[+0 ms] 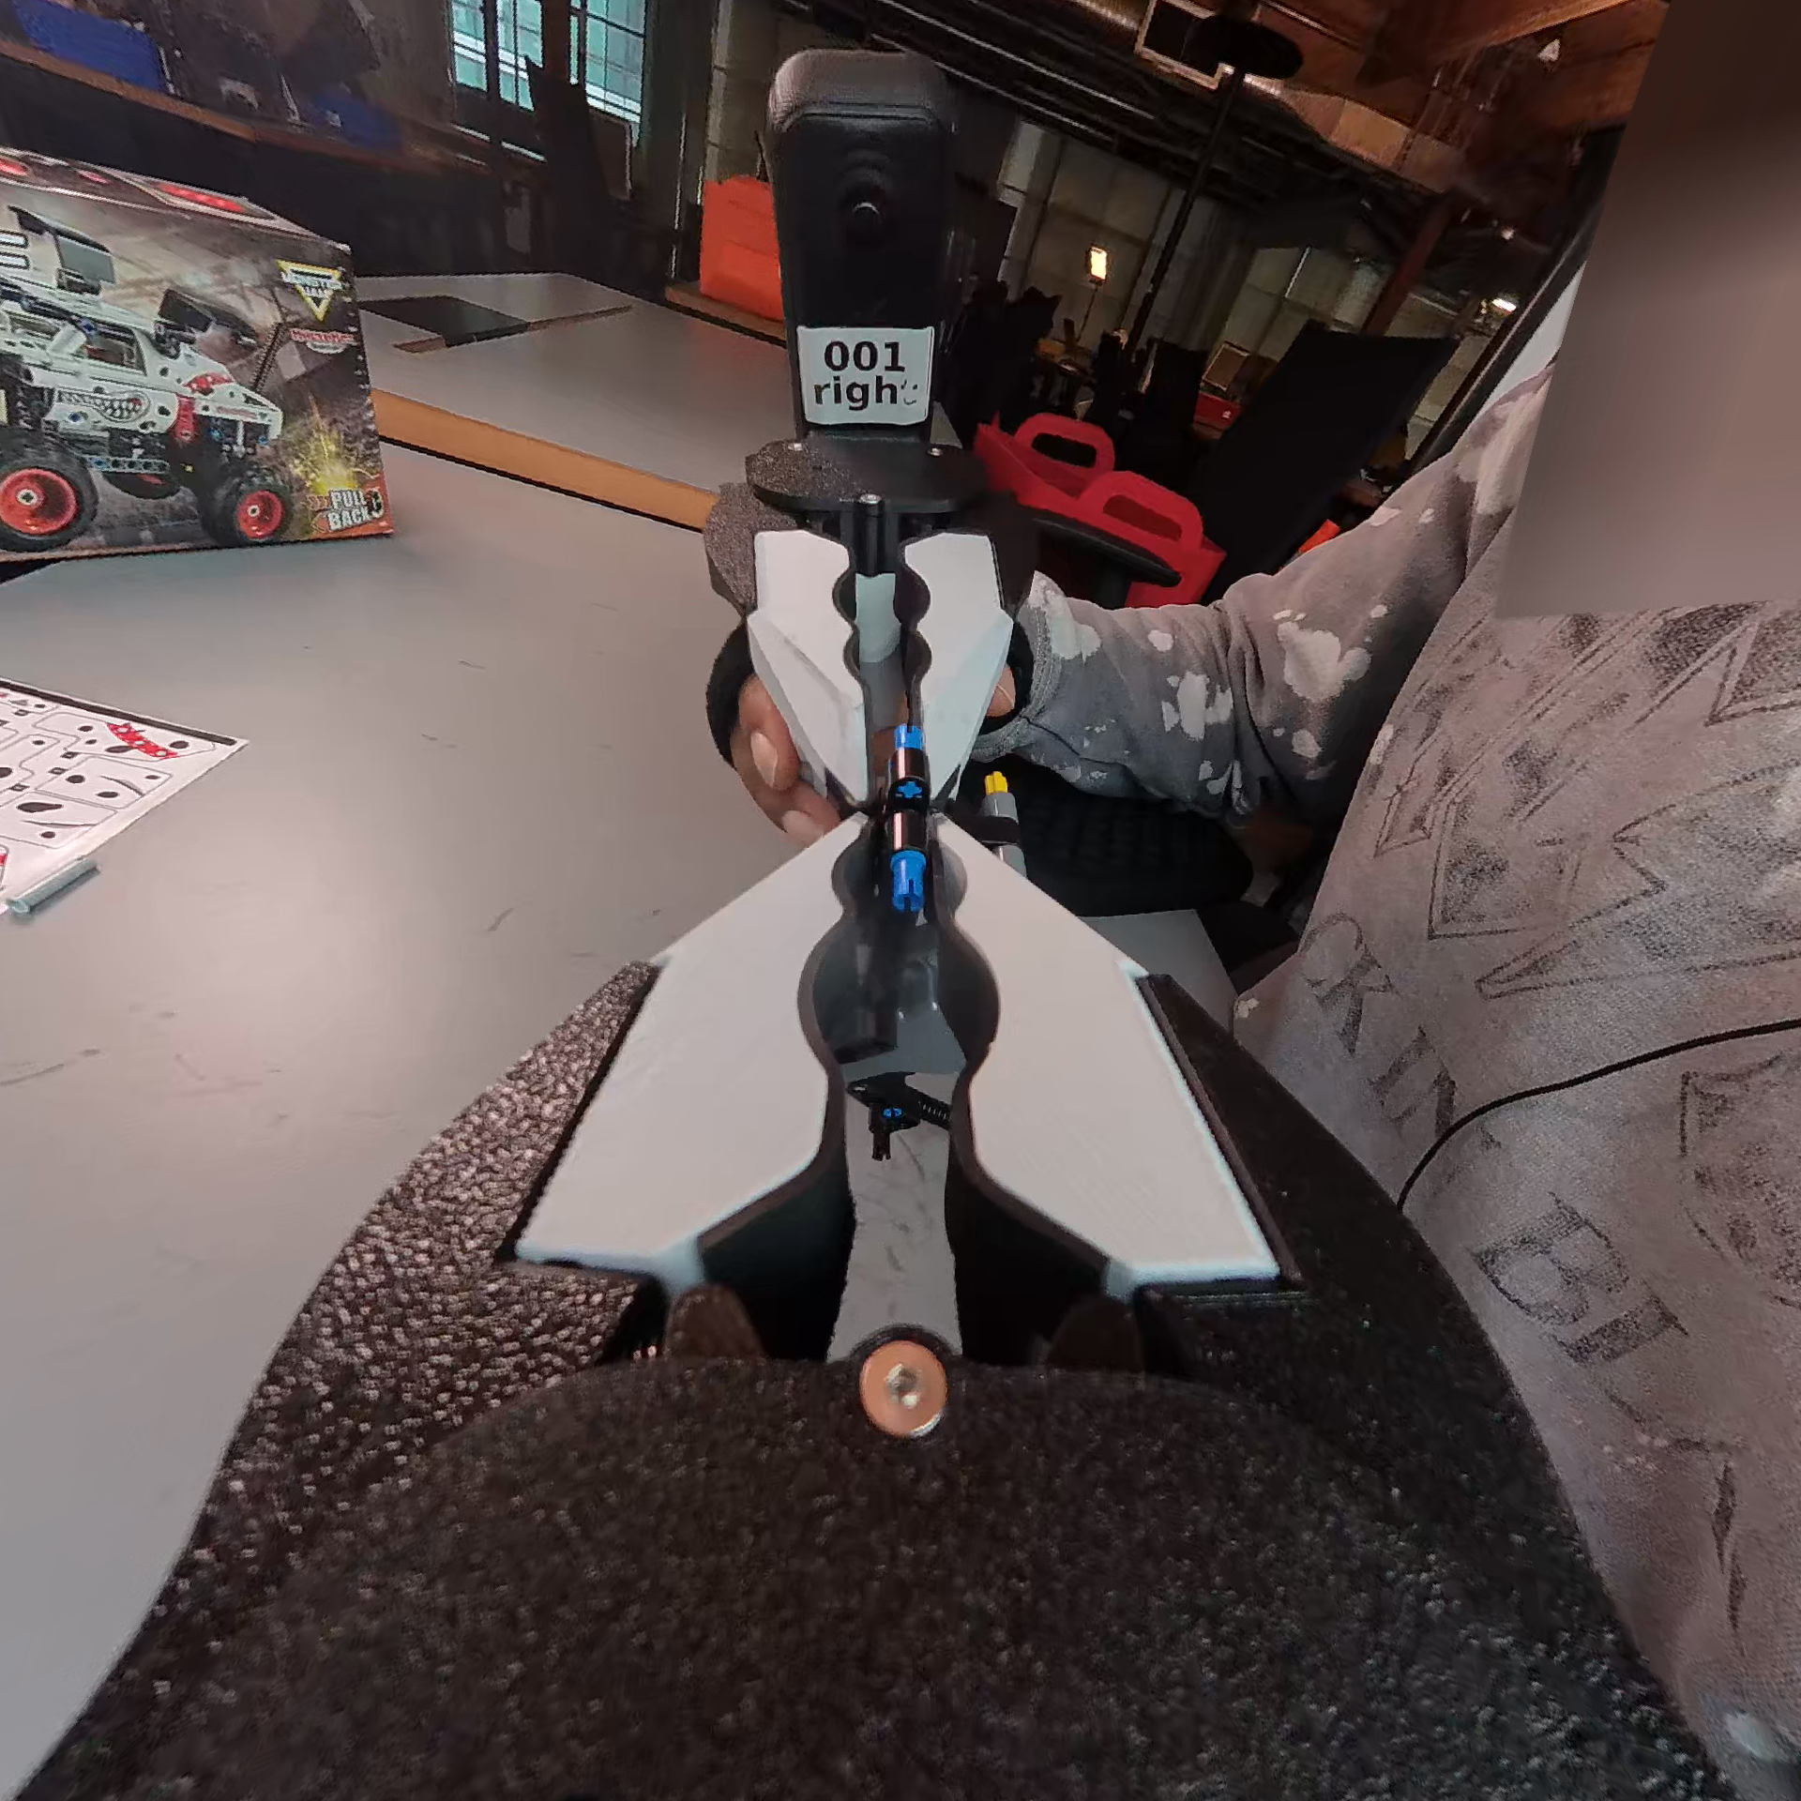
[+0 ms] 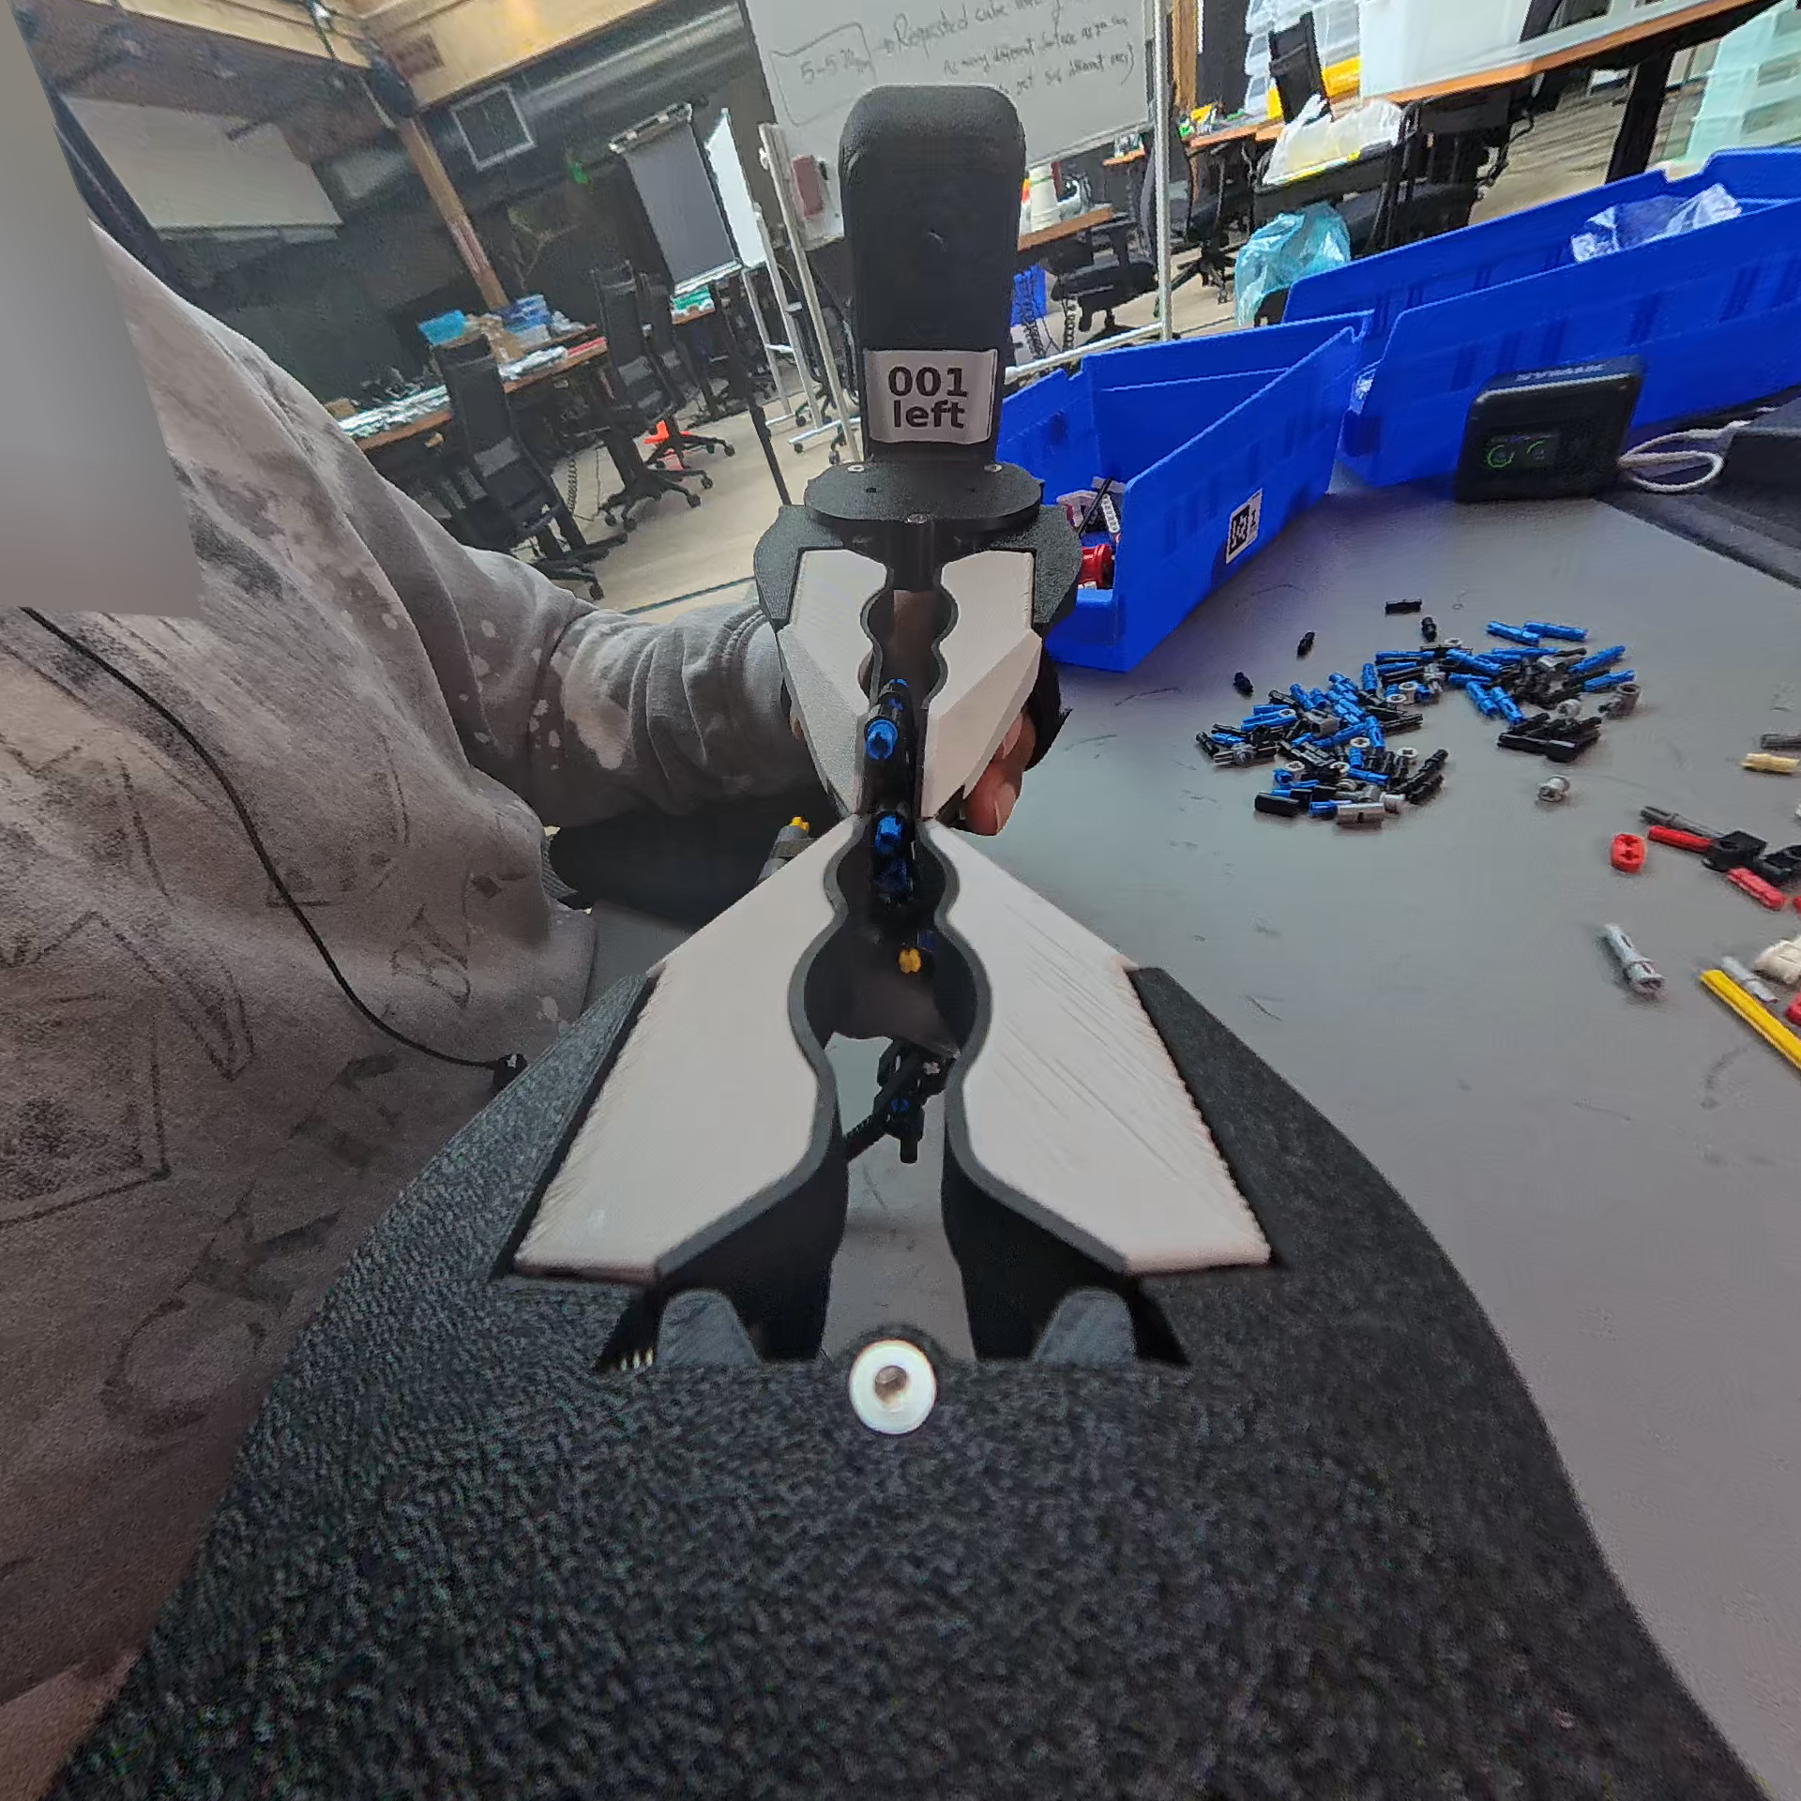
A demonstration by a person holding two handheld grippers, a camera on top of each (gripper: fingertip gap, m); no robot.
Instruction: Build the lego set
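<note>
A slim black lego assembly [image 1: 904, 828] studded with blue pins [image 2: 889, 833] is held in the air above the grey tabletop [image 1: 341, 975], pinched from both ends where two pairs of tongs meet tip to tip. The left tongs [image 1: 892, 848] are clenched on the near part of the assembly, whose dark cylindrical end sits in the scalloped hollow between the pale, finely ribbed finger pads [image 1: 741, 1072]. The right tongs [image 2: 889, 828] are likewise clenched on the assembly, and a small yellow piece [image 2: 908, 960] is seen in the hollow between their white pads [image 2: 1072, 1072]. Each pad is wedge-shaped and set in a black body with a coarse, pebbled surface.

Behind the assembly, the opposite tool is gripped by a hand [image 1: 780, 770] emerging from a mottled grey sleeve [image 1: 1218, 682], and a rounded black camera housing [image 1: 862, 224] bearing a white label stands on top of it.

Away from the assembly in the left wrist view, a printed cardboard set box [image 1: 175, 361] showing a monster truck stands on the tabletop, and a flat white sticker sheet [image 1: 88, 770] lies nearer. In the right wrist view, a loose heap of small blue, black and grey pins [image 2: 1403, 721] is spread on the tabletop to the right of the assembly, with scattered red pieces [image 2: 1696, 848] and a yellow rod [image 2: 1754, 1018] beyond it. Glossy blue plastic bins [image 2: 1218, 468] with ribbed walls stand behind the heap.
</note>
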